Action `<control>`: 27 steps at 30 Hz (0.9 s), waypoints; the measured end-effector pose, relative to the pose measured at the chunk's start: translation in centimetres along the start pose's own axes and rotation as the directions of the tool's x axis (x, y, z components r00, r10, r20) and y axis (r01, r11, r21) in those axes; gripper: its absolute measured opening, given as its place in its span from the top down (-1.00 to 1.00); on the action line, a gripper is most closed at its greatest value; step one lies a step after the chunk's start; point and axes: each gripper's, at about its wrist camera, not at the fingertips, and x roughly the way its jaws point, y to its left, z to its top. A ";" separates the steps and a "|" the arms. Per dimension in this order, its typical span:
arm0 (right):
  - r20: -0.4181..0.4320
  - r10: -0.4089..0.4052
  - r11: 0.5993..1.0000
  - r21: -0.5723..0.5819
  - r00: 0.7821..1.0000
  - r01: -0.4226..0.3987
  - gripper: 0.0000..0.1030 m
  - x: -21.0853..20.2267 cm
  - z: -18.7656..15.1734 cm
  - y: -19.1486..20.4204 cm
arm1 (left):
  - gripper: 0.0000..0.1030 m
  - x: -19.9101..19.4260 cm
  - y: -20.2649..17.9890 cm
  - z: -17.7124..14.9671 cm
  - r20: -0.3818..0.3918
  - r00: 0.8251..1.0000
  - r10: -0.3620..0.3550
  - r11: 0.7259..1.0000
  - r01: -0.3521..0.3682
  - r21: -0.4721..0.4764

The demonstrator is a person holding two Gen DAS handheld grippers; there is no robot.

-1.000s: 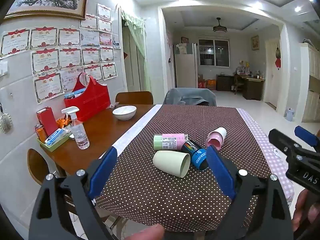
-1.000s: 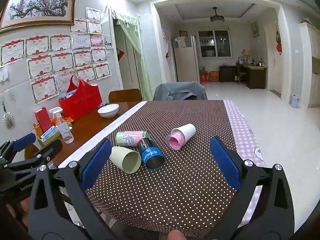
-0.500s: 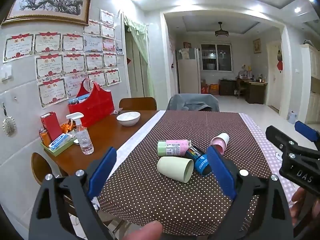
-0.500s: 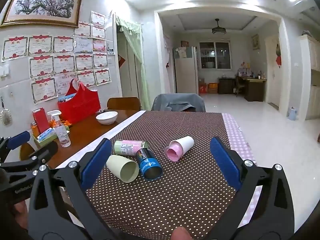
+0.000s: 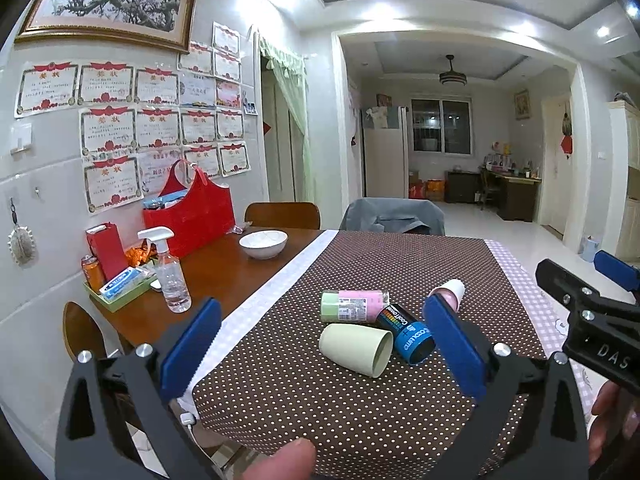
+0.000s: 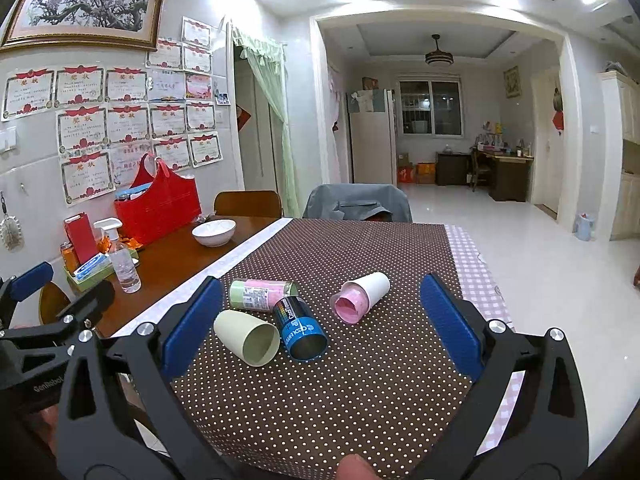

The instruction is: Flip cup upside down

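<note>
Several cups lie on their sides on the brown dotted tablecloth (image 5: pixel 304 384): a pale green cup (image 5: pixel 355 349) (image 6: pixel 247 337), a blue cup (image 5: pixel 409 338) (image 6: pixel 300 333), a green-and-pink labelled cup (image 5: pixel 354 306) (image 6: pixel 262 294) and a pink-and-white cup (image 5: pixel 451 291) (image 6: pixel 360 297). My left gripper (image 5: pixel 320 350) is open and empty, held above the table's near edge in front of the cups. My right gripper (image 6: pixel 318 330) is open and empty too, also short of the cups. Each gripper shows at the edge of the other's view.
On the bare wood at left stand a white bowl (image 5: pixel 263 243), a spray bottle (image 5: pixel 170 270), a red basket (image 5: pixel 192 212) and a green tray (image 5: pixel 120 286) of small items. Chairs (image 5: pixel 394 216) stand at the far end. The tablecloth's near edge is close below the grippers.
Both grippers have pulled back and risen a little, so the cups look slightly farther and lower. Both stay open. The cups have not moved.
</note>
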 end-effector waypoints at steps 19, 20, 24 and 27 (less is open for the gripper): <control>-0.015 -0.004 1.000 0.001 1.000 0.004 -0.88 0.2 0.0 0.2 | -0.93 0.7 0.8 -0.3 -0.028 1.000 0.013 1.000 -0.014 -0.008; -0.017 -0.004 1.000 0.002 1.000 0.004 -0.88 0.2 -0.1 0.2 | -0.93 0.7 0.9 -0.3 -0.029 0.999 0.015 1.000 -0.015 -0.006; -0.024 -0.002 1.000 0.001 1.000 0.002 -0.88 0.4 -0.1 0.3 | -0.93 0.7 1.1 -0.4 -0.035 0.999 0.017 1.000 -0.017 -0.018; -0.023 -0.002 1.000 0.004 1.000 0.002 -0.88 0.4 -0.2 0.3 | -0.93 0.7 1.3 -0.4 -0.035 0.999 0.019 1.000 -0.019 -0.025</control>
